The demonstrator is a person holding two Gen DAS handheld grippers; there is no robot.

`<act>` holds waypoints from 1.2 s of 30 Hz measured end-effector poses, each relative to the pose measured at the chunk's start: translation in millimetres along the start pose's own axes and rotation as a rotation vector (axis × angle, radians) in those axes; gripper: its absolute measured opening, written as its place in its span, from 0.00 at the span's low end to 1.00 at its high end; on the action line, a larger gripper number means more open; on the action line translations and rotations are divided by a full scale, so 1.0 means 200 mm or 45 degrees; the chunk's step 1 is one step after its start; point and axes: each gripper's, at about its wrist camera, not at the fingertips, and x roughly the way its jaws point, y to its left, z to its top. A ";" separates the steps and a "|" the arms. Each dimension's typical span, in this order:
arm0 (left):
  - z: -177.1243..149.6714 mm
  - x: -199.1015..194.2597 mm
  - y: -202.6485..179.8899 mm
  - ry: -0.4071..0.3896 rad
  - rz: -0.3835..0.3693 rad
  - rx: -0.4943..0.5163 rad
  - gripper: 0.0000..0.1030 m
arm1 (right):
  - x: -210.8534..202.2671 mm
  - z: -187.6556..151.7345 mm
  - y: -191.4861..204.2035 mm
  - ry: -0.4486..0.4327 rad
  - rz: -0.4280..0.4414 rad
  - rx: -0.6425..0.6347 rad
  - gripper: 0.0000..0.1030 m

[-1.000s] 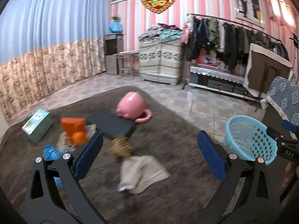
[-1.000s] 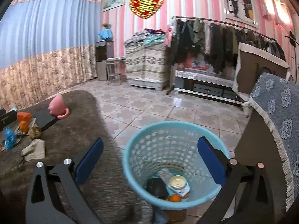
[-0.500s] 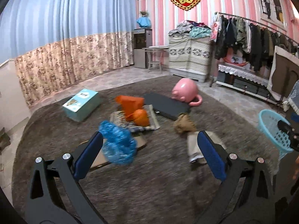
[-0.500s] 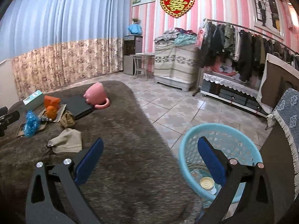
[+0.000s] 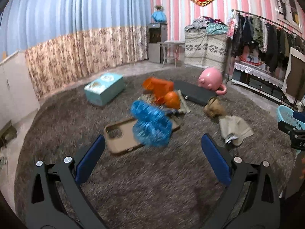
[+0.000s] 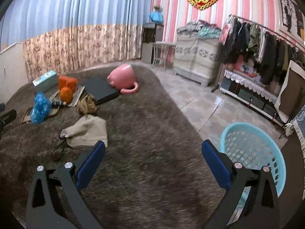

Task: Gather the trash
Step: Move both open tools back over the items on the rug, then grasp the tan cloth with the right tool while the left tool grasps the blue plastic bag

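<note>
Left gripper [image 5: 152, 152] spread wide and empty over the crumpled blue plastic bag [image 5: 151, 126]
The bag lay on a tan phone case [image 5: 119, 138], just ahead of the fingers; it looked light, soft and slippery, best pinched at a raised fold. Right gripper [image 6: 152, 156] was also open and empty, beside the blue basket [image 6: 266, 152]

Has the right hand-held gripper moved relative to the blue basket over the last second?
Yes. The right hand-held gripper swung left: the blue basket, centred between its fingers a second ago, now sits at lower right.
</note>
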 end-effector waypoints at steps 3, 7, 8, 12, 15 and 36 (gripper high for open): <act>-0.04 0.03 0.08 0.034 0.027 -0.036 0.95 | 0.03 0.00 0.07 0.001 0.052 -0.029 0.96; -0.07 0.05 0.18 0.070 0.044 -0.115 0.95 | 0.11 0.01 0.17 0.042 0.107 -0.063 0.96; -0.07 0.06 0.20 0.077 0.052 -0.122 0.95 | 0.15 0.02 0.20 0.062 0.132 -0.062 0.96; -0.09 0.07 0.24 0.086 0.106 -0.128 0.95 | 0.26 0.04 0.26 0.119 0.185 -0.034 0.96; -0.13 0.10 0.26 0.111 0.116 -0.159 0.95 | 0.34 0.05 0.31 0.158 0.176 -0.050 0.96; -0.14 0.14 0.25 0.154 0.160 -0.162 0.95 | 0.25 -0.03 0.21 0.088 0.336 -0.014 0.11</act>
